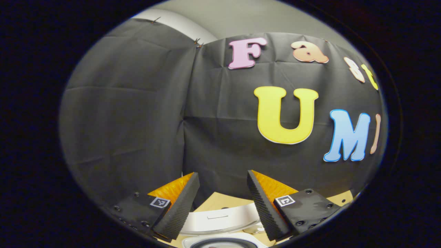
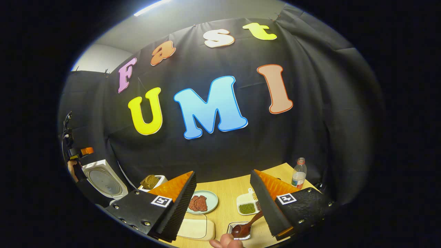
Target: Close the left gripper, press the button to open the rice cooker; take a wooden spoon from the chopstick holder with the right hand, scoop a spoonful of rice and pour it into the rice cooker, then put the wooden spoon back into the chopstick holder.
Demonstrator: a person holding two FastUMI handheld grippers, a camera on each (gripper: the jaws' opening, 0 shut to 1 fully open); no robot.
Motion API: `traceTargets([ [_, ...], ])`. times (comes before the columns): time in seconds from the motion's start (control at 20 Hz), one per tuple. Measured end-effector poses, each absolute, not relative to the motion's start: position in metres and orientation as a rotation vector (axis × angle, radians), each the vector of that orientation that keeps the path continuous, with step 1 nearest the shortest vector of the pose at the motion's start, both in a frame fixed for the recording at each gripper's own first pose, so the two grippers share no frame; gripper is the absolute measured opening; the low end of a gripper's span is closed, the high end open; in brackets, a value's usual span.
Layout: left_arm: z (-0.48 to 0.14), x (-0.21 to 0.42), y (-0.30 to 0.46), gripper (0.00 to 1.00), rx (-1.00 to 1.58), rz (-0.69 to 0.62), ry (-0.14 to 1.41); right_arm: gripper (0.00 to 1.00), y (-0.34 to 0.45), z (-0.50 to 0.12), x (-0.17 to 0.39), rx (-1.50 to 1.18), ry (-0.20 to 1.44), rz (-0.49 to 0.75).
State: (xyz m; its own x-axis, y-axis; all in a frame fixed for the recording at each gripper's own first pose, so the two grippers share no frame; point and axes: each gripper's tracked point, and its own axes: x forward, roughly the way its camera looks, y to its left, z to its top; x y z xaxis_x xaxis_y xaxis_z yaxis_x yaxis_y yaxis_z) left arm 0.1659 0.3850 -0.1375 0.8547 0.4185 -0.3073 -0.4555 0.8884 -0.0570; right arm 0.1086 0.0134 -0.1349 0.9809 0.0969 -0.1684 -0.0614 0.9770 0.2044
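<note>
In the left gripper view, my left gripper (image 1: 223, 203) is open with nothing between its fingers, hanging just above the white rice cooker (image 1: 220, 218). The cooker's dark pot rim (image 1: 224, 243) shows at the bottom edge. In the right gripper view the cooker's lid (image 2: 103, 181) stands raised at the far left, with the left gripper (image 2: 78, 152) and a hand above it. My right gripper (image 2: 222, 203) is open over the table. A dark wooden spoon (image 2: 246, 224) rests with its bowl in a small metal tray (image 2: 231, 228); its handle slants up toward my right finger (image 2: 267, 206).
On the tan table (image 2: 227, 193) lie a plate of red meat (image 2: 203, 203), a white divided dish with green beans (image 2: 248, 206), a pale cutting board (image 2: 196, 229) and a white container holding brown pieces (image 2: 151, 181). A bottle (image 2: 299, 173) stands at the back right. A fingertip (image 2: 225, 244) shows at the bottom.
</note>
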Motion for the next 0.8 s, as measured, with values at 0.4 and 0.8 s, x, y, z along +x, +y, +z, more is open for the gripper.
traceTargets([
  [0.4,-0.183,0.164,0.394,0.96,-0.092,0.491,0.416,0.95,0.025,-0.134,0.114,0.226,0.192,0.115],
  [0.8,-0.178,0.123,0.351,0.97,-0.063,0.487,0.366,0.95,0.032,-0.141,0.11,0.246,0.216,0.139],
])
